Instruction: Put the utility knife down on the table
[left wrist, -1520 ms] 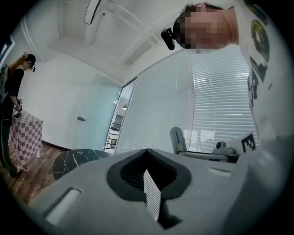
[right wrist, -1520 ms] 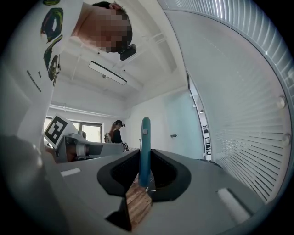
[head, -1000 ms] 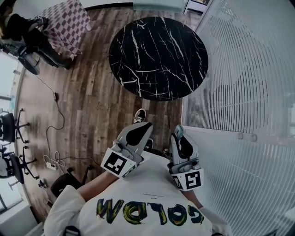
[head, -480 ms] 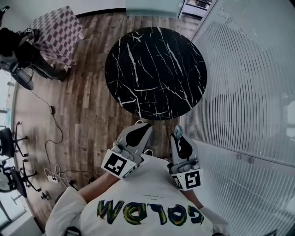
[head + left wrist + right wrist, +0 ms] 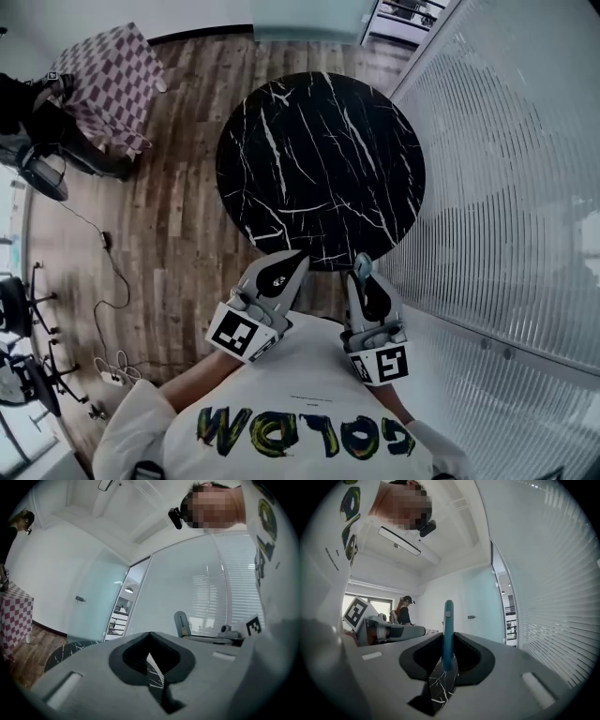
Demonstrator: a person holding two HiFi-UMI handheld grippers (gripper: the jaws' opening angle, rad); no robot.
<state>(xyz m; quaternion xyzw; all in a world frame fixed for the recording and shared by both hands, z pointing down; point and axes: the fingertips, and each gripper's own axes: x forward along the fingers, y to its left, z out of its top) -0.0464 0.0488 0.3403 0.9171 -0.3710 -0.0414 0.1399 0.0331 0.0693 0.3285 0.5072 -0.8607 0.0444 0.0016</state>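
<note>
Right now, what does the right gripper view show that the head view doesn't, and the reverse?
Only the right gripper view: the right gripper with its jaws closed on the upright teal utility knife, and a long ceiling light. Only the head view: the whole round top of the black marble table, a checked cloth and the wooden floor. Both: the knife, the left gripper and a piece of the marble top.

Slim teal utility knife [image 5: 448, 634] stands upright, clamped in the right gripper [image 5: 364, 278], by the round black marble table's [image 5: 319, 159] near edge.
</note>
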